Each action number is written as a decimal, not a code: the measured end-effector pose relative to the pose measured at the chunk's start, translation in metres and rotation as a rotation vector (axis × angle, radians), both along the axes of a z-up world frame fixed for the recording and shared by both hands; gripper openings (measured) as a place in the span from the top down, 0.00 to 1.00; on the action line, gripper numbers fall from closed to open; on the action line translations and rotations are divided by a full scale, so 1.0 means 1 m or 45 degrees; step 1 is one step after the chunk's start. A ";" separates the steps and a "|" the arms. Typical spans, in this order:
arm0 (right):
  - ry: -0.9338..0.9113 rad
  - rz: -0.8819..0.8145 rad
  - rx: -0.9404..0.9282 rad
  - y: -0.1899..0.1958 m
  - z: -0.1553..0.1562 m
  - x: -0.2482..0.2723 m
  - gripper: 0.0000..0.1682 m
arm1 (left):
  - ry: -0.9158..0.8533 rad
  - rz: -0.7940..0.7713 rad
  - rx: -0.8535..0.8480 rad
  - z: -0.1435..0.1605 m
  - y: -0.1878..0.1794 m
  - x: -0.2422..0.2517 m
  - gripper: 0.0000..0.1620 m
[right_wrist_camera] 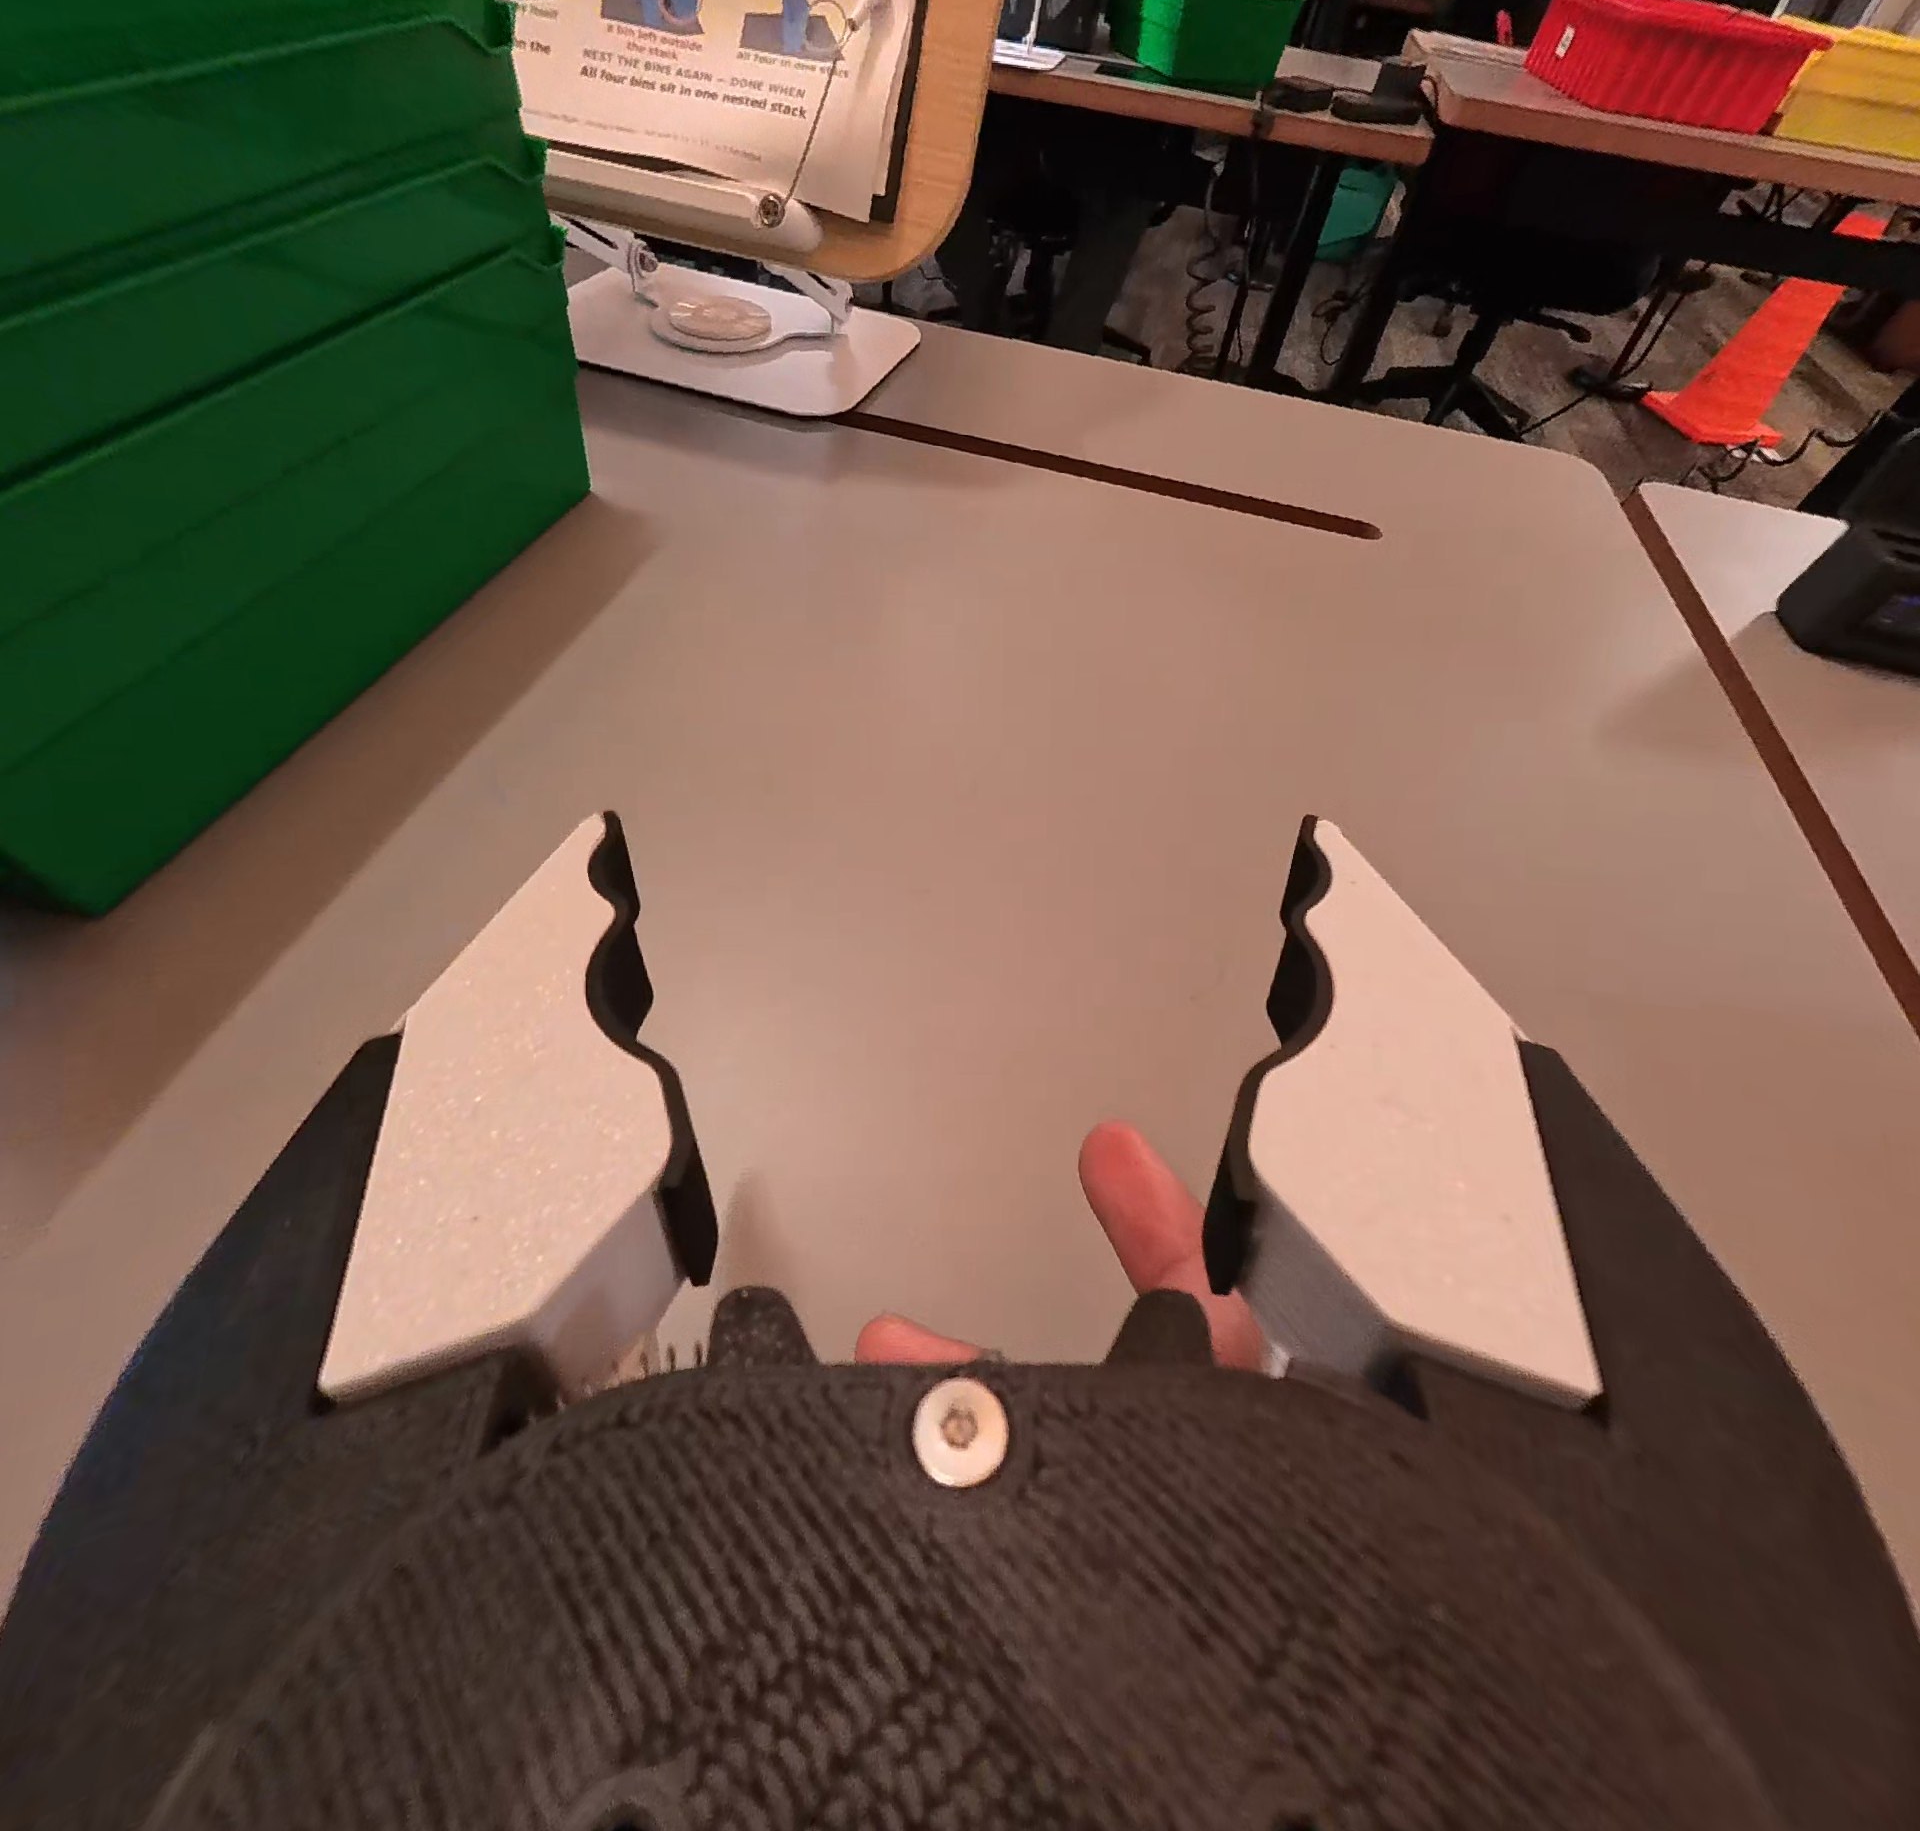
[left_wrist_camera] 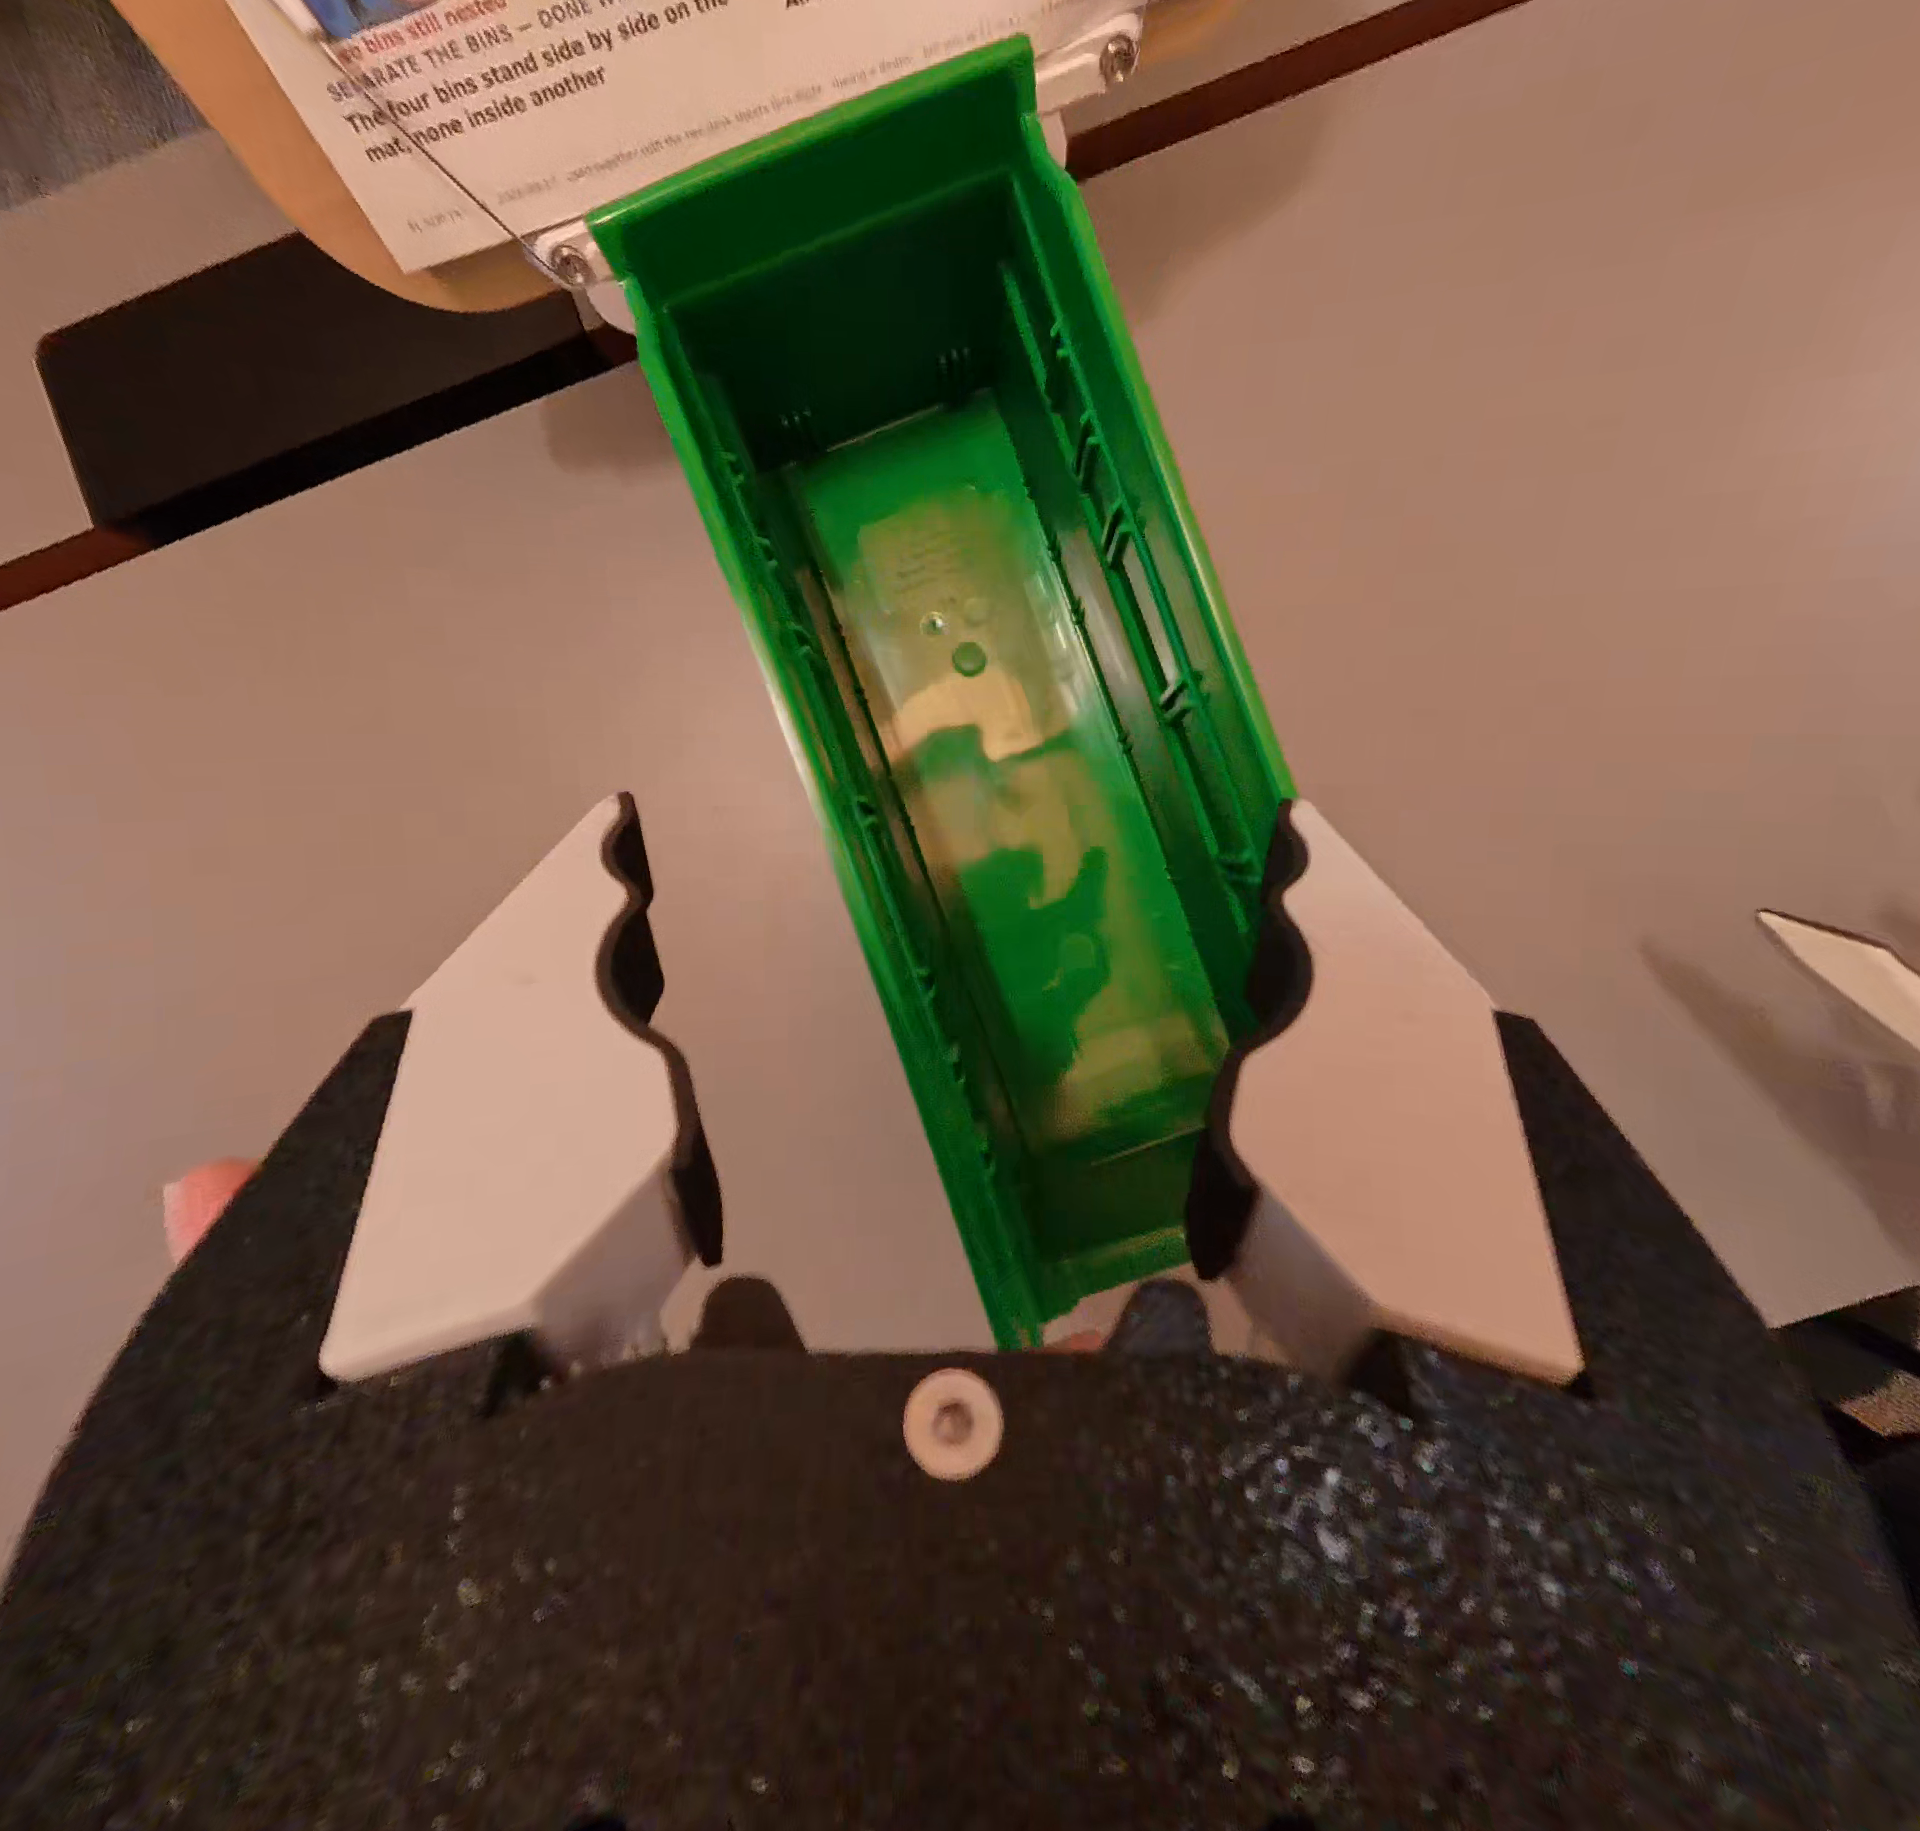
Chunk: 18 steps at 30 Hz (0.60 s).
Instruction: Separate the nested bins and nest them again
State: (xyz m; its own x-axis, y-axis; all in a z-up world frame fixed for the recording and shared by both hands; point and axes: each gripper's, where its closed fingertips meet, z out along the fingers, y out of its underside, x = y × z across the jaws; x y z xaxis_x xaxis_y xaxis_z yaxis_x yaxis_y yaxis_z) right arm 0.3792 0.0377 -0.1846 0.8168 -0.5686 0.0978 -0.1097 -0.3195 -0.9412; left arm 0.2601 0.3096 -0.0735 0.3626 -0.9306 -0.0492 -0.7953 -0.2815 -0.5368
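A stack of nested green bins (right_wrist_camera: 260,431) stands on the grey table (right_wrist_camera: 1039,638) at the left of the right wrist view. The left wrist view looks down into the top green bin (left_wrist_camera: 935,638), which is empty. My left gripper (left_wrist_camera: 956,810) is open above the bin's near end, and its right finger (left_wrist_camera: 1371,1054) overlaps the bin's right wall; whether it touches is unclear. My right gripper (right_wrist_camera: 958,823) is open and empty over bare table, to the right of the stack. Its white fingertip (left_wrist_camera: 1849,960) shows at the right edge of the left wrist view.
An instruction board (right_wrist_camera: 727,36) on a white stand (right_wrist_camera: 748,358) sits behind the stack; it also shows in the left wrist view (left_wrist_camera: 623,67). A narrow slot (right_wrist_camera: 1122,477) crosses the table's far part. A black device (right_wrist_camera: 1860,607) sits on the neighbouring table at right.
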 end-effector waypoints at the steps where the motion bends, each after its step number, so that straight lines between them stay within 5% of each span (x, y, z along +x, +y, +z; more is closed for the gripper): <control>1: -0.003 0.001 -0.008 0.000 -0.001 0.000 0.27 | 0.031 0.015 -0.005 0.000 0.000 0.004 0.29; 18: 0.054 -0.004 0.015 -0.008 -0.004 0.010 0.27 | 0.454 0.220 0.000 -0.013 0.007 0.026 0.29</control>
